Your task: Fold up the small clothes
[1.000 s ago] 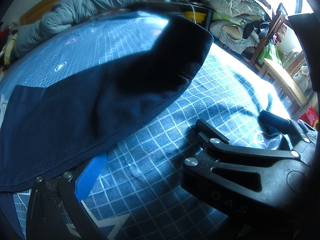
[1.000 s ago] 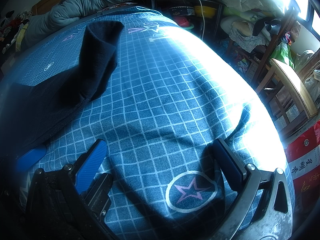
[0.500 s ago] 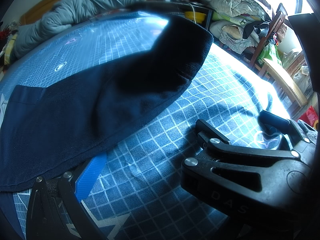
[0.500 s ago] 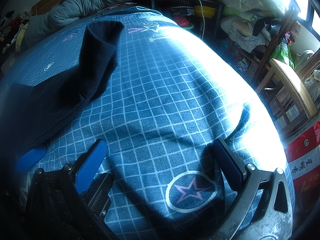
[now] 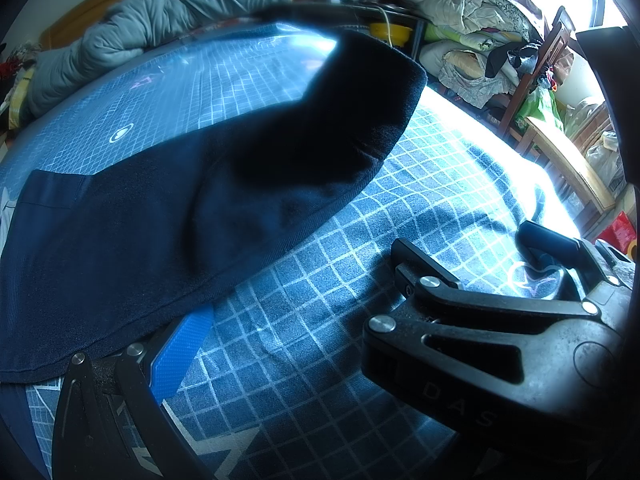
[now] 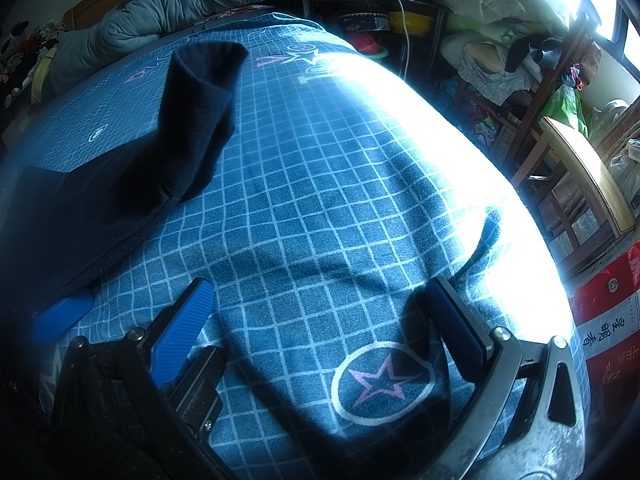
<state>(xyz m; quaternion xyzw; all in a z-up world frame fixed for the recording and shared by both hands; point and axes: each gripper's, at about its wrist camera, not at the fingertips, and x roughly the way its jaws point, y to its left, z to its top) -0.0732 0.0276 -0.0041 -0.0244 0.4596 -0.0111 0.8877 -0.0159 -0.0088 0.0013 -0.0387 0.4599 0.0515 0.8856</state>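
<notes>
A dark navy garment lies spread on the blue checked bedsheet. One end is folded back into a raised hump. My left gripper rests low on the sheet at the garment's near hem. The hem drapes over the tip of its blue left finger pad. Its right finger is hidden behind the right gripper's black body. My right gripper sits open on bare sheet to the right of the garment, with nothing between its pads and a star print below it.
A grey quilt lies rolled at the far end of the bed. Piled bedding, a wooden chair and a red box stand off the bed's right edge. Strong sunlight washes out the sheet's right side.
</notes>
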